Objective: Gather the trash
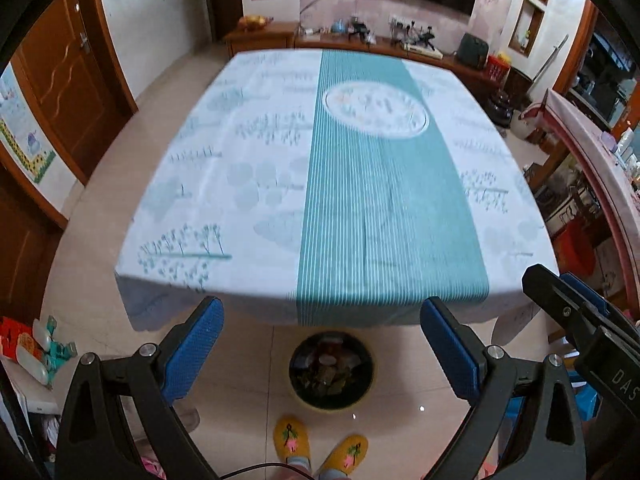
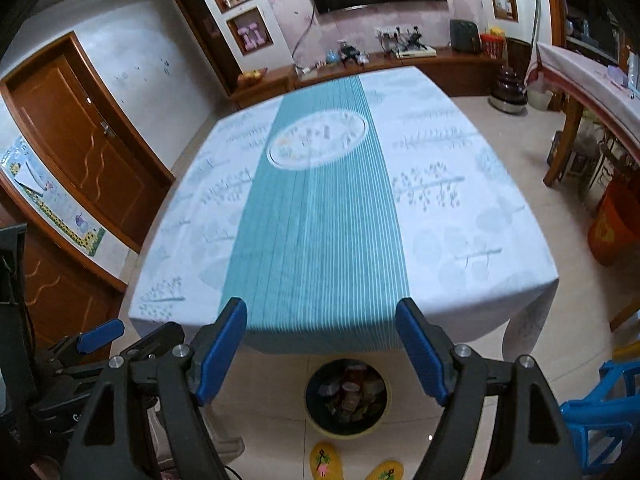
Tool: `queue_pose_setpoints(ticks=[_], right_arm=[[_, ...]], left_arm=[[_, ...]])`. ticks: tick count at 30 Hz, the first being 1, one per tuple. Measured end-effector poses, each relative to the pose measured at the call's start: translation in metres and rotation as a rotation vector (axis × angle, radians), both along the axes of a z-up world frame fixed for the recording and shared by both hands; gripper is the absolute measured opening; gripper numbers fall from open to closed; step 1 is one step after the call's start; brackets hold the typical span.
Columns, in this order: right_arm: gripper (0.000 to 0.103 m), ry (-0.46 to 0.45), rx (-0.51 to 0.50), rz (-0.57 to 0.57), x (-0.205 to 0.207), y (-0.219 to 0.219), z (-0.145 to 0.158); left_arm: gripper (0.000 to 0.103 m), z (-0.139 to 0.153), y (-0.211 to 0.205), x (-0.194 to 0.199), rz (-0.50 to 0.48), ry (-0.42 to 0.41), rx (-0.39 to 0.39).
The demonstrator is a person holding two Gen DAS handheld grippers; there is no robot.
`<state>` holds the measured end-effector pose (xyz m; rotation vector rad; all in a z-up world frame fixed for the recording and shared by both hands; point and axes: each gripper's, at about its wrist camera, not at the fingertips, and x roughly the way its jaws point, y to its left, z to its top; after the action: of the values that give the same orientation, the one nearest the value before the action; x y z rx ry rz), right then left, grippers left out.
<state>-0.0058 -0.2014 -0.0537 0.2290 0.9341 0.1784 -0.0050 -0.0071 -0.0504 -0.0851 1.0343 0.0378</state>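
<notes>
Left gripper [image 1: 322,344]: jaws spread wide, blue pads [image 1: 196,350] facing inward, nothing between them. Right gripper [image 2: 322,352]: jaws likewise spread wide, pads [image 2: 420,354] bare, nothing clamped. Both held level side by side, close together, pointing forward; each visible at the edge of the other's view. Feet in yellow slippers [image 1: 318,450] planted directly below, toes forward. Hands and sleeves out of view.
</notes>
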Motion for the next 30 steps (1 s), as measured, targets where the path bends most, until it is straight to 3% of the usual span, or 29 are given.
queue_pose_setpoints(ticks=[9, 30], right_arm=[[0.077, -0.044, -0.015, 0.008, -0.003, 0.001, 0.022], [0.077, -0.085, -0.018, -0.007, -0.007, -0.004, 0.036]], left_arm=[[0.098, 0.025, -0.003, -0.001, -0.003, -0.045, 0.002], [0.098, 0.037, -0.012, 0.001, -0.025, -0.097, 0.030]])
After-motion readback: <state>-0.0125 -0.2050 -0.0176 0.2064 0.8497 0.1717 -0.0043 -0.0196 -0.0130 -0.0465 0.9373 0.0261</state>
